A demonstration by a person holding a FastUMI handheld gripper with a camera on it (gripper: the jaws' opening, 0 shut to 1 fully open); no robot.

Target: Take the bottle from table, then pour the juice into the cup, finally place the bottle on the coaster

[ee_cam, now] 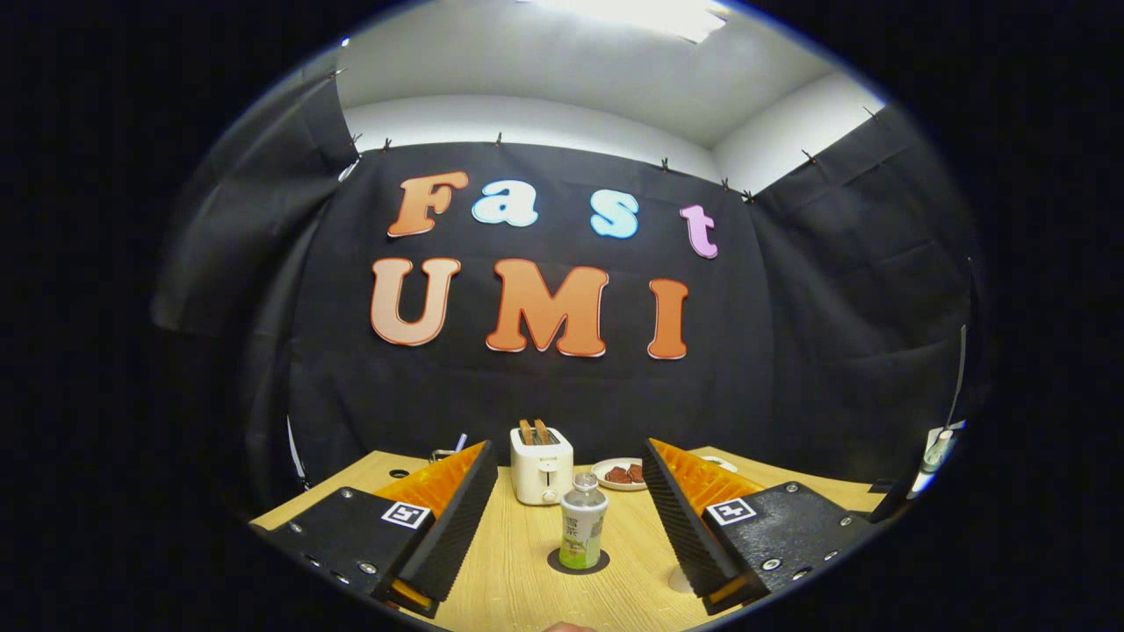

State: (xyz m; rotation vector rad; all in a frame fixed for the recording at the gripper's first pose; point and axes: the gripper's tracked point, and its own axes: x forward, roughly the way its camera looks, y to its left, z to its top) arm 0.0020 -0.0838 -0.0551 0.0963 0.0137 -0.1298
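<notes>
While fingers (566, 518) stand spread wide, holding nothing, bottle (582, 533) stands upright between and just ahead of them, centred in gap, long axis vertical. Bottle rests on dark round coaster (599, 566) on wooden tabletop (518, 579). Judgement: bottle already placed on coaster, or grasp needs straight advance with fingers closing from both sides. Beyond: white toaster (541, 465) with toast, small plate (617, 474) with dark food, near booth wall.

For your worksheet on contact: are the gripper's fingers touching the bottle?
Apart. The gripper view shows the gripper open, bare table visible between each finger and the bottle, which stands upright on the dark coaster.
</notes>
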